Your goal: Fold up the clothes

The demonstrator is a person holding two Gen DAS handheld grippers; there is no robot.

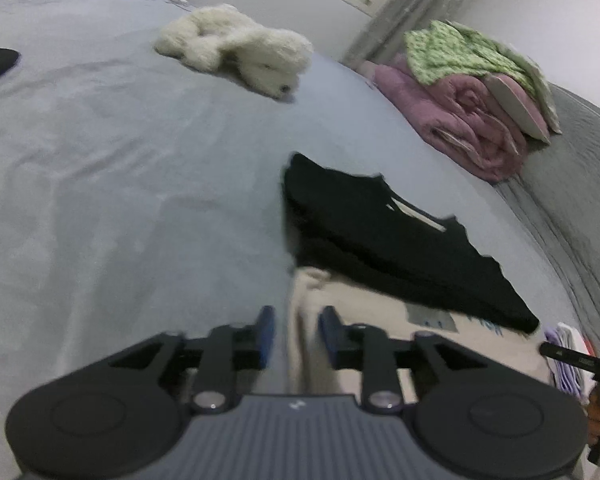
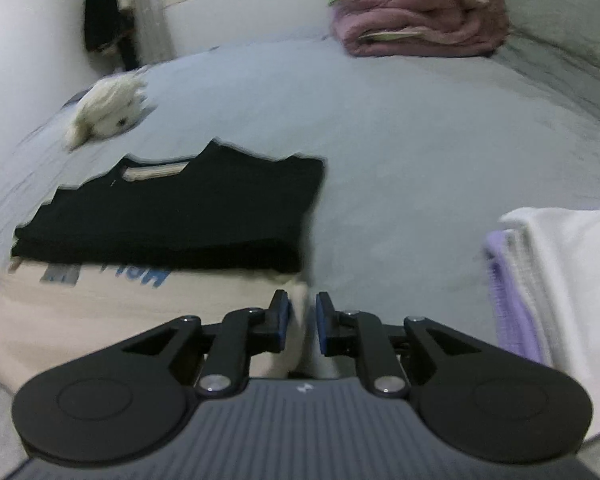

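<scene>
We see a cream printed T-shirt (image 2: 100, 312) lying flat on the bed (image 1: 120, 160) under a folded black shirt (image 2: 172, 216). Left claw (image 1: 294, 334) is released, straddling the tee's left edge. Right claw (image 2: 303, 316) sits slightly parted over its right corner; we can't tell if it pinches. Cloth is light, limp, non-slippery; take it by corners or hems.

Grey-covered bed (image 1: 120, 168) bearing: cream printed garment (image 2: 80, 320) at lower left, folded black garment (image 2: 172, 216) overlapping its far edge; white plush toy (image 1: 236, 46) at upper centre; rolled pink blanket (image 1: 460, 120) at upper right; white and lilac folded stack (image 2: 556, 280) at right edge
</scene>
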